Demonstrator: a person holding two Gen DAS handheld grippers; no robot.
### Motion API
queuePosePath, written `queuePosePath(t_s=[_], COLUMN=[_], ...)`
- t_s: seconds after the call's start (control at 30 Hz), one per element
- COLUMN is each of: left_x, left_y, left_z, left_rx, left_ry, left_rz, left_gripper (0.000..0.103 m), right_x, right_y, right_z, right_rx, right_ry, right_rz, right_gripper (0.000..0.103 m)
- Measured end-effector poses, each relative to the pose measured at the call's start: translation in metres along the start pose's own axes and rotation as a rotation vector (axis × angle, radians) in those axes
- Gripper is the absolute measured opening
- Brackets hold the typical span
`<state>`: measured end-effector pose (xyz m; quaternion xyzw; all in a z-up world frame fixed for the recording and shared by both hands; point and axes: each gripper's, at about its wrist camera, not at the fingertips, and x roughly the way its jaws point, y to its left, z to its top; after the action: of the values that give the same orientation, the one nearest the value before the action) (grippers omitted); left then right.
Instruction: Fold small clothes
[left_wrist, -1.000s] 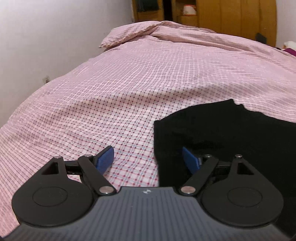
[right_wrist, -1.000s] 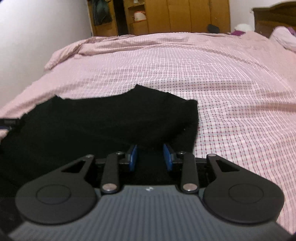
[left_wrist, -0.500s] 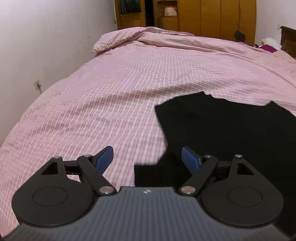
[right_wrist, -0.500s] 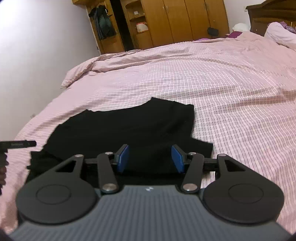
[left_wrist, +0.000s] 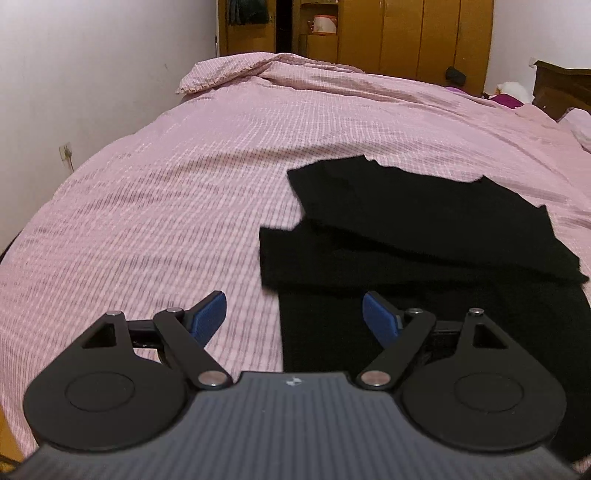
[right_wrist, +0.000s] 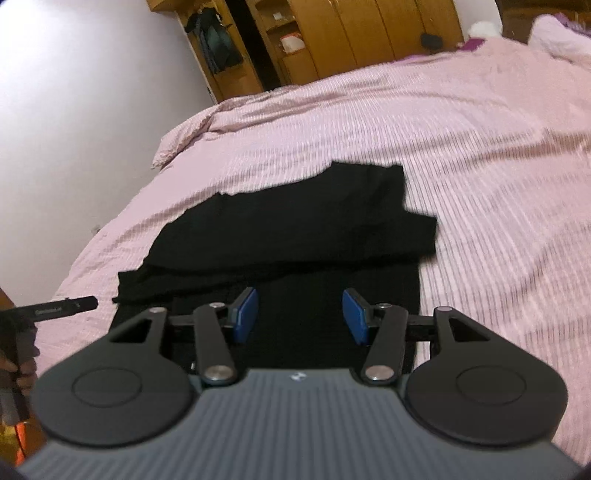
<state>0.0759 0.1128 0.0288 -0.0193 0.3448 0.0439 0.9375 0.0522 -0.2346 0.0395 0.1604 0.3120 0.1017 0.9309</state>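
My left gripper (left_wrist: 293, 314) has its blue pads (left_wrist: 208, 315) spread wide with nothing between them but air, hanging over the place where the black garment's (left_wrist: 424, 229) left edge meets the pink checked bedspread (left_wrist: 166, 192). My right gripper (right_wrist: 299, 314) stands about half open and has just been opening; it too grips nothing, the cloth lying below the pads (right_wrist: 245, 312) rather than pinched by them. The garment, which looks like a small black T-shirt, lies flat on the bed with its far part already doubled back toward me, so a thicker band runs across from 9 to 3 o'clock and a short sleeve pokes out at each end. In the left wrist view it spreads from 12 round to 3 o'clock of my fingers, so the left pads sit off its side edge; in the right wrist view it lies dead ahead at 12 o'clock, directly under the right pads. At 9 o'clock in the right view I can see the tip of my other gripper (right_wrist: 64, 306), held in my own hand (right_wrist: 16, 350). I judge the next fold turns on that crosswise long axis: each hand is nearest its own end, and the right is better placed over the cloth.
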Motion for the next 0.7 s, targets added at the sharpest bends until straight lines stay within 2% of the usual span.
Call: queuePosePath(t_s=[0.17,0.33,0.53,0.7], left_x=[-0.012,-0.012,0.0,0.007], left_y=[0.006,0.008,-0.001,-0.007], left_z=[-0.03,-0.054,-0.074,-0.091], left_rx=[-0.064,-0.1,-0.087,-0.046], left_ry=[0.051,0.102,0.159,0.153], left_rz=[-0.032,-0.079,-0.104,-0.088], left_gripper=[0.085,0.085,0.085,0.085], right_x=[-0.01,-0.014,-0.006,0.0], right_y=[-0.006,-0.016,-0.031,-0.031], right_z=[-0.027,-0.05,-0.074,-0.085], right_rx=[0.044,0.071,0.138,0.133], right_ry=[0.013,0.075,0.161,0.17], right_rz=[-0.017,-0.027,-0.023,-0.005], right_gripper=[0.054,0.054,0.054,0.055])
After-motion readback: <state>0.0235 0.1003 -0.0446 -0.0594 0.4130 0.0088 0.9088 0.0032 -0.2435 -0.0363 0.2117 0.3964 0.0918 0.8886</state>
